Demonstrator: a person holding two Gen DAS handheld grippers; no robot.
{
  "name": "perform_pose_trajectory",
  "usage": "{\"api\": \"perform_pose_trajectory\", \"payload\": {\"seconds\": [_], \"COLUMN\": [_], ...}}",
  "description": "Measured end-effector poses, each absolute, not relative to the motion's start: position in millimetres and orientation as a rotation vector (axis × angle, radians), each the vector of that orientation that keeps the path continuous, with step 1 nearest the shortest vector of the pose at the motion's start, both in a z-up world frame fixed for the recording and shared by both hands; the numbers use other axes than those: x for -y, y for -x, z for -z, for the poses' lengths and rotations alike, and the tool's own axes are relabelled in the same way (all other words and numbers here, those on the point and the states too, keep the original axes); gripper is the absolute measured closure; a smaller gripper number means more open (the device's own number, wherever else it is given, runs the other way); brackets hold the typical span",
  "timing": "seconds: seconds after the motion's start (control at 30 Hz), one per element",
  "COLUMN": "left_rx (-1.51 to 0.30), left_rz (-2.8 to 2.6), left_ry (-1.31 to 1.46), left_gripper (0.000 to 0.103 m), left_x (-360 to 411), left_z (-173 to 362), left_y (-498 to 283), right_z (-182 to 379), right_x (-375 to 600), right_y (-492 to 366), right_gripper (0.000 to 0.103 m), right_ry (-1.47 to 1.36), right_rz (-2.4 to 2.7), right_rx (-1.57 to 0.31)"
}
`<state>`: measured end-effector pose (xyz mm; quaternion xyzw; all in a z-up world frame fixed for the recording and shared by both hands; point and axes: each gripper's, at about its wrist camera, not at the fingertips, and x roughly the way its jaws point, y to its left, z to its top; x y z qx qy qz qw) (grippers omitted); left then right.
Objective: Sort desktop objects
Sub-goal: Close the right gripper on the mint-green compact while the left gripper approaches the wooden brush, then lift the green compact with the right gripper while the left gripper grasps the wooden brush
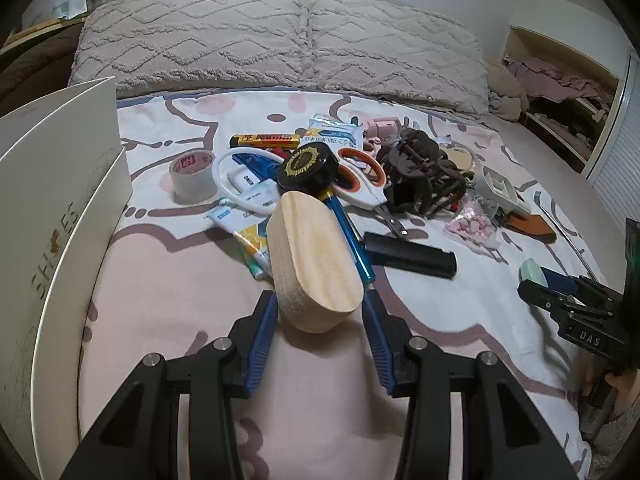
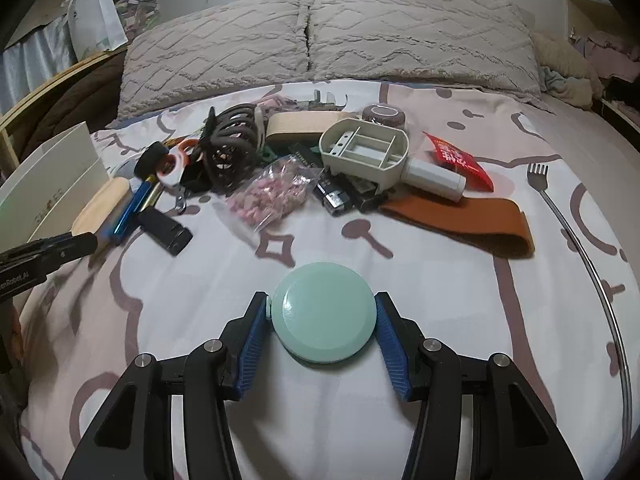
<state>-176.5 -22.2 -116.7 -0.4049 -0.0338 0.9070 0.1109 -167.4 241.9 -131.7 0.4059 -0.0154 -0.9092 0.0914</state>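
My left gripper (image 1: pixel 320 300) is shut on a light wooden oval block (image 1: pixel 310 258), held just above the bedspread; the block also shows in the right wrist view (image 2: pixel 102 204). My right gripper (image 2: pixel 322 312) is shut on a round mint-green compact (image 2: pixel 324 316), also low over the bed; its edge shows in the left wrist view (image 1: pixel 534 270). Behind lies a pile of items: scissors (image 1: pixel 360 178), a tape roll (image 1: pixel 191 176), a black round case (image 1: pixel 308 166), a brown hair claw (image 1: pixel 416 172), a bag of pink beads (image 2: pixel 272 194) and a beige lint remover (image 2: pixel 376 152).
A white shoe box (image 1: pixel 60 208) stands at the left edge of the bed. A black rectangular case (image 1: pixel 410 254) and a blue pen (image 1: pixel 352 236) lie near the left gripper. An orange strap (image 2: pixel 468 220), a metal back scratcher (image 2: pixel 576 232) and pillows (image 2: pixel 320 28) are beyond.
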Motion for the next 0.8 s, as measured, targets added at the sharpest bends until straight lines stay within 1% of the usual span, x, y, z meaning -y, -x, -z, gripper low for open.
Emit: {"api": "perform_pose_trajectory", "payload": {"seconds": [0.3,0.5,0.67,0.8], "left_rx": [0.129,0.04,-0.016,-0.006], "left_rz": [-2.605,-2.592,-2.638,-2.642], "left_ry": [1.204,1.207,1.204,1.248], "left_gripper": [0.059,0.059,0.059,0.059], "left_x": [21,8,2,4], "left_z": [110,109,110,118], "left_y": [149,124,120,127], "right_z": [131,131,130,128], "right_x": [-235,-231,-226,-219], "right_y": [146,137,126,113], "right_gripper": [0.05,0.05,0.05,0.05], "right_ry": [-1.199,-1.185,-1.178,-1.169], "right_rz": [2.686,2.669,2.638,2.626], "right_rx": [0.022,0.004,-0.007,-0.05]}}
